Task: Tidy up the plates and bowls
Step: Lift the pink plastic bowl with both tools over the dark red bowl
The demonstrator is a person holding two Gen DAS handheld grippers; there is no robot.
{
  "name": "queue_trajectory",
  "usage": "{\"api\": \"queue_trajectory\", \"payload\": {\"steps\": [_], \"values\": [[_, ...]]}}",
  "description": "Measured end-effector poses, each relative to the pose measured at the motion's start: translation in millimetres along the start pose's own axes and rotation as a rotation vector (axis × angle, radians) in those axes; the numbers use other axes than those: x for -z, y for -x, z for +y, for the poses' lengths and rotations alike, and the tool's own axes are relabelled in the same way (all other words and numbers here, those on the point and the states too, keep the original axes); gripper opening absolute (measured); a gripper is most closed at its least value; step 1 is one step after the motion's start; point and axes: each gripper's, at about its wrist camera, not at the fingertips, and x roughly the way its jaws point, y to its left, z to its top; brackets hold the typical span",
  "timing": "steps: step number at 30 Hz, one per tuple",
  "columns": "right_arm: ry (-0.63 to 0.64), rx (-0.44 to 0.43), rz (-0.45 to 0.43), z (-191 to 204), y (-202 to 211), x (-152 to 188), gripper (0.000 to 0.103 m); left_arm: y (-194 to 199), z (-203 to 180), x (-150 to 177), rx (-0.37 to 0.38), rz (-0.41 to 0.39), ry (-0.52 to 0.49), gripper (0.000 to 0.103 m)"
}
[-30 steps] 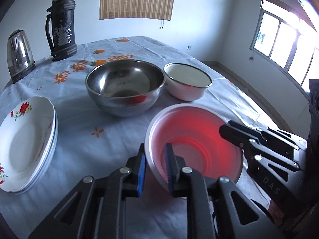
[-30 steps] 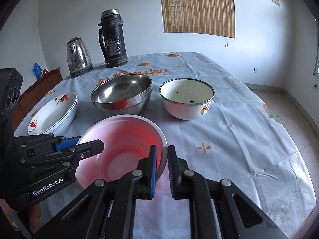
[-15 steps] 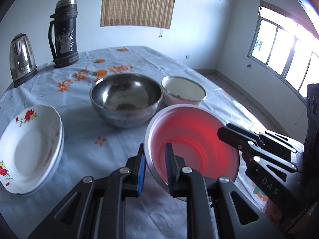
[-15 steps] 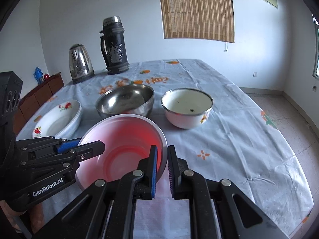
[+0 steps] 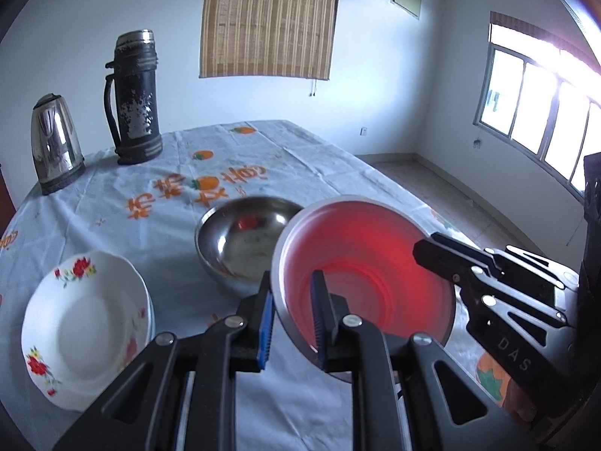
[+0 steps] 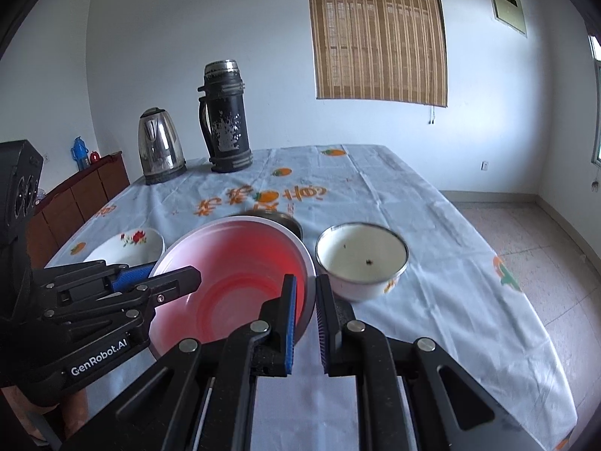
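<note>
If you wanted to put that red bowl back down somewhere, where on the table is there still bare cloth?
Bare cloth lies right of the white enamel bowl to the table's edge, and in a band between the steel bowl and the flask and kettle. It is crowded nearer: flowered plates, steel bowl and enamel bowl sit close around the held red bowl.

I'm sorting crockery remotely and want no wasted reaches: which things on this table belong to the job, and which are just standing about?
Job:
- red bowl, its rim gripped by the left hand-held gripper and the right hand-held gripper
- steel bowl
- white enamel bowl
- flowered plates, stacked

Standing about:
- kettle
- black flask
- tablecloth
</note>
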Motion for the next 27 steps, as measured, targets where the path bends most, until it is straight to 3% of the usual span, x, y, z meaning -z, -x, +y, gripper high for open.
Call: {"api": "queue_trajectory", "payload": {"steps": [14, 27], "values": [[0.017, -0.023, -0.030, 2.3, -27.5, -44.2, 0.011, -15.8, 24.5, -42.2, -0.031, -0.047, 0.042, 0.016], [0.036, -0.035, 0.021, 9.3, -64.4, -67.4, 0.011, -50.4, 50.2, -57.5, -0.054, 0.023, 0.103, 0.016]]}}
